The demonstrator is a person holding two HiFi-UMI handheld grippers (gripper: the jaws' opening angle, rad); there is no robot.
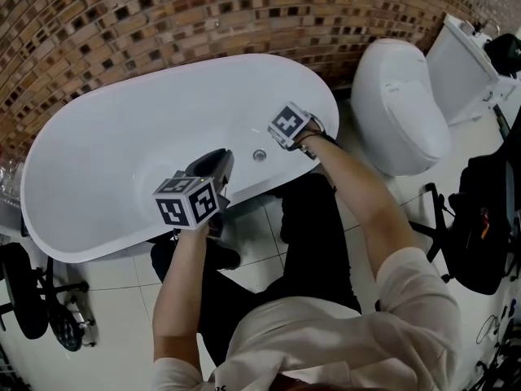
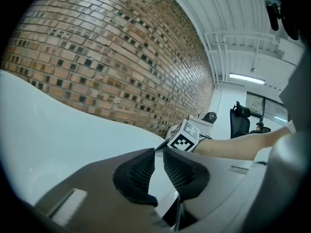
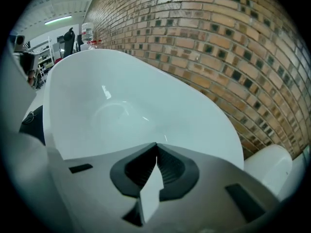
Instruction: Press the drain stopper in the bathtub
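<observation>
The left hand-held gripper [image 2: 159, 152] had its two dark ribbed pads drawn in to a thin slit, tips not quite meeting, with nothing between them. It pointed across the white bathtub [image 1: 98, 161] toward the brick wall [image 1: 163, 23]. In the head view its dark body reached over the near rim into the basin, with its marker cube just outside the rim. The left forearm [image 1: 181, 283] rose bare and almost straight from the bottom of the picture to that cube.

The right hand-held gripper [image 3: 156, 145] was closed, its tips touching and empty, and it looked down the length of the tub interior. Its marker cube [image 1: 289, 125] sat over the near rim toward the tub's right end. The right forearm [image 1: 358, 198] stretched on a long diagonal from the white-sleeved shoulder at lower right up to it, with a dark strap at the wrist. The left gripper view showed that cube and forearm just beyond the left jaws.

The drain stopper [image 1: 260, 155], a small round metal disc, lay inside the tub close to the near rim. It was between the two hand-held grippers, just below and left of the right cube, and neither one touched it.

A white toilet [image 1: 399, 104] stood beside the tub's right end on the pale tiled floor [image 1: 122, 332].
</observation>
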